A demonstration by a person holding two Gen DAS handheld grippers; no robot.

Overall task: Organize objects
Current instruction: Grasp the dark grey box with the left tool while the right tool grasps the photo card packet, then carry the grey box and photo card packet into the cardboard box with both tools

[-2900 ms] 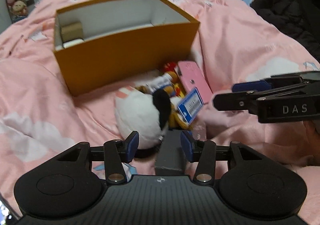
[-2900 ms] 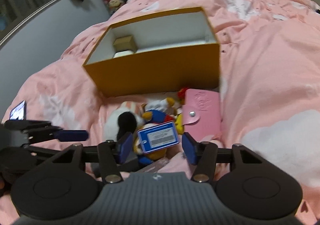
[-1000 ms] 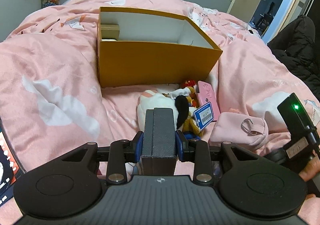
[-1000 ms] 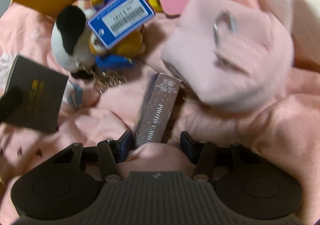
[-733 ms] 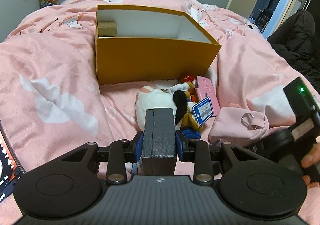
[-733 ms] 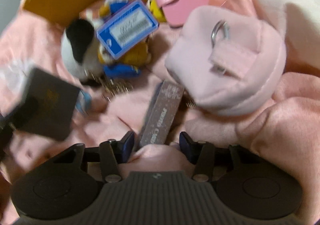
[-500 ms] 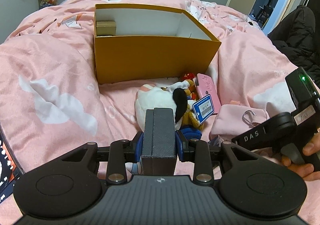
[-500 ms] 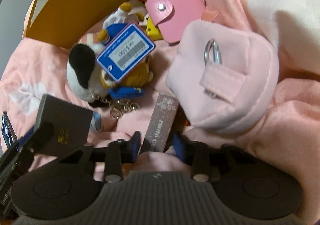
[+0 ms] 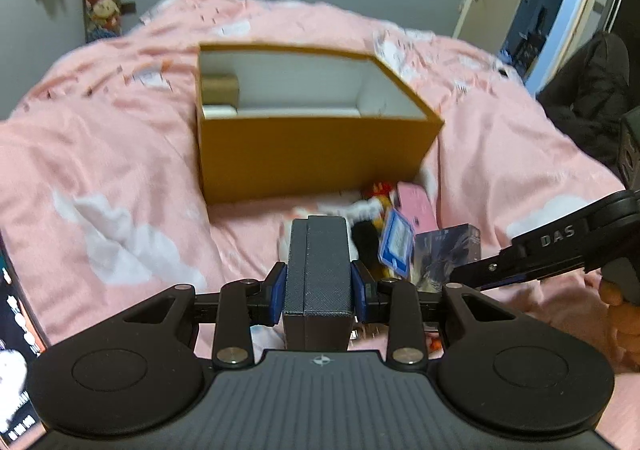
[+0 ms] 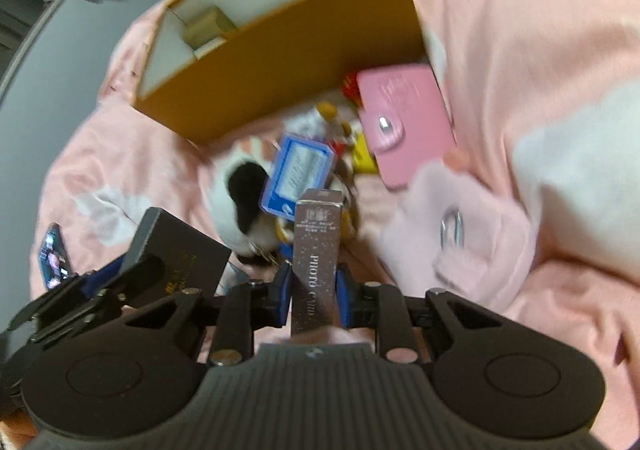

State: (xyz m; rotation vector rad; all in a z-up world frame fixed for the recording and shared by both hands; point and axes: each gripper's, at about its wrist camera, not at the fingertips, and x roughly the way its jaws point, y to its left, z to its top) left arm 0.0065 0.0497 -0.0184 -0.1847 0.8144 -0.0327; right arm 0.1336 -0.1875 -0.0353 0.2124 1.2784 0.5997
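Both grippers loaded, held above the pink bed.

Left gripper: clenched on a grey case. Right gripper: clenched on a glittery photo-card box. Beyond, on the duvet: plush toys with blue tag, fleece pouch, pink wallet. Farthest: open orange box, a small carton in its left corner.

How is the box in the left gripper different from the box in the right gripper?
The dark grey box in the left gripper is thick and plain-edged; the glittery photo card box in the right gripper is thin, with printed lettering. Both are clamped and off the bed.
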